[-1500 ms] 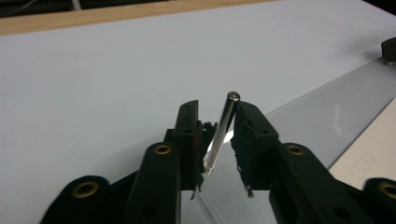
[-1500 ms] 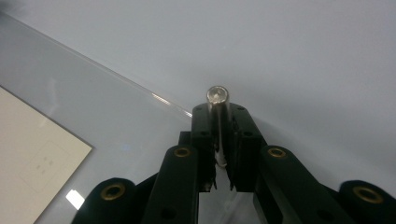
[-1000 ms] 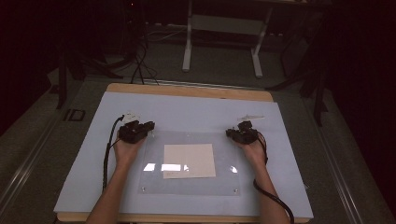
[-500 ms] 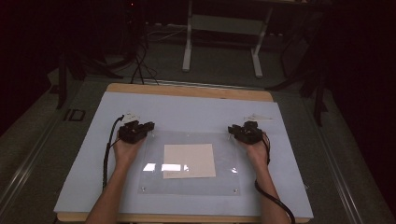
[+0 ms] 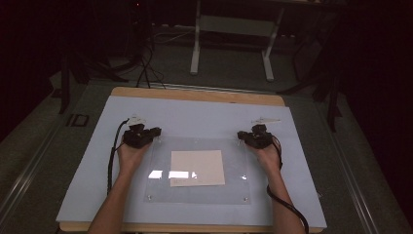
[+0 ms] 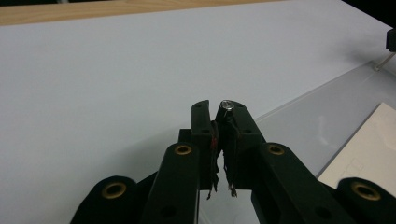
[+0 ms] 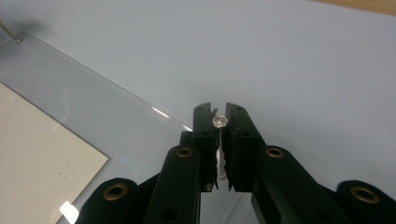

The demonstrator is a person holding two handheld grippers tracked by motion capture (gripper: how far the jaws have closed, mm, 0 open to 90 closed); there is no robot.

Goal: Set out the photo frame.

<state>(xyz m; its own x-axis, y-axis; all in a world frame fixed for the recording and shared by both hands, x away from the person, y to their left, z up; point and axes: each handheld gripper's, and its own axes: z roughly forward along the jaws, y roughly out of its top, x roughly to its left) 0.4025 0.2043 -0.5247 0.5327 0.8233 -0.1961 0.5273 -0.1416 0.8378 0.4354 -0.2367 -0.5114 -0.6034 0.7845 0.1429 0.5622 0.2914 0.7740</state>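
On the pale table mat (image 5: 195, 114), our left tongs (image 5: 155, 131) and right tongs (image 5: 240, 134) each pinch a far-corner screw (image 6: 227, 104) of the clear plate (image 5: 234, 190); near screws remain.

Wide bare stretch of pale table cover (image 5: 195, 114) lies open beyond both grippers, nothing standing on it. Between the left gripper (image 5: 152, 132) and the right gripper (image 5: 242, 135), the flat clear sheet (image 5: 160, 190) and paper (image 5: 197, 167) sit low. Small upright screws (image 5: 245, 199) mark the sheet's corners.
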